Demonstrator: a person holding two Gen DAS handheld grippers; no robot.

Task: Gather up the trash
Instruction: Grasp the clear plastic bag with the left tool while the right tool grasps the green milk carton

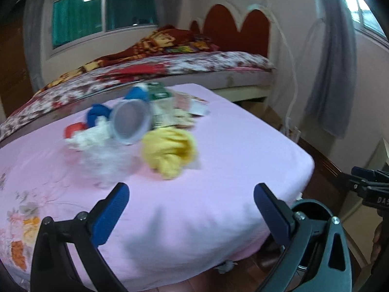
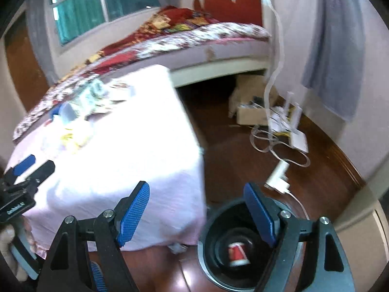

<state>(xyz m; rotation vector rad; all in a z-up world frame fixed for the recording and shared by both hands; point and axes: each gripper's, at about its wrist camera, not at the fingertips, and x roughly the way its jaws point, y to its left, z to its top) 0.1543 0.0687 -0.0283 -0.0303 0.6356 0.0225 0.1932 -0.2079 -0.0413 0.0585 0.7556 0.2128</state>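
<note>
A pile of trash lies on the pink-covered table [image 1: 218, 206]: a crumpled yellow piece [image 1: 170, 153], a clear plastic cup [image 1: 131, 124] on its side, white crumpled paper [image 1: 97, 150], blue scraps [image 1: 97, 114], a red cap [image 1: 74, 129] and a green carton [image 1: 158, 92]. My left gripper [image 1: 192, 194] is open and empty, short of the yellow piece. My right gripper [image 2: 197, 194] is open and empty, off the table's corner and above a dark round bin [image 2: 206, 255] on the floor. A red paper cup [image 2: 237, 254] lies inside the bin. The left gripper [image 2: 34, 166] also shows over the table's near edge.
A bed [image 1: 194, 65] with a patterned blanket stands behind the table. On the wooden floor to the right lie white cables [image 2: 279, 146], a power adapter [image 2: 277, 177], a white router [image 2: 296, 138] and a cardboard box [image 2: 250, 114]. A grey curtain [image 2: 335, 48] hangs at the right wall.
</note>
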